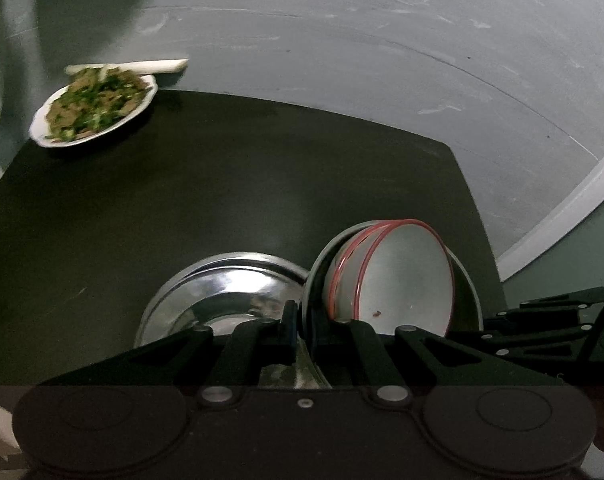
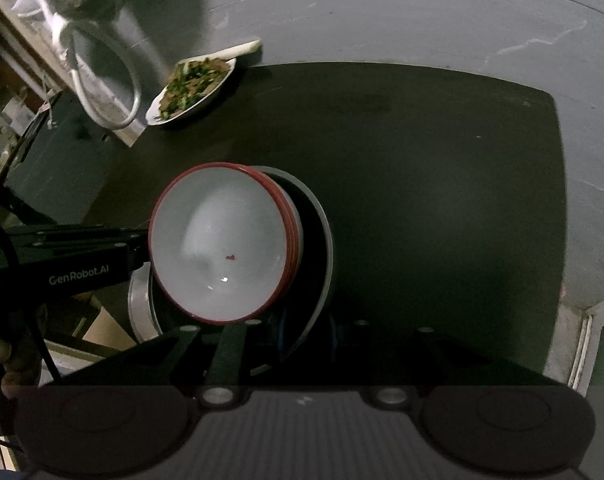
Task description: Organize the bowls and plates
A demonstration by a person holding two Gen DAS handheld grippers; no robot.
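Left wrist view showed the left gripper (image 1: 305, 330) pinching the rim of a grey dish (image 1: 467, 284) that carried stacked red-rimmed bowls (image 1: 401, 276), beside a steel plate (image 1: 222, 292); the right gripper (image 2: 305, 334) pinched the opposite rim. Judged step: carrying the stack; next, a level set-down on the dark table (image 2: 421, 160), which lay open ahead, its edges and a food plate (image 2: 194, 84) farther off.
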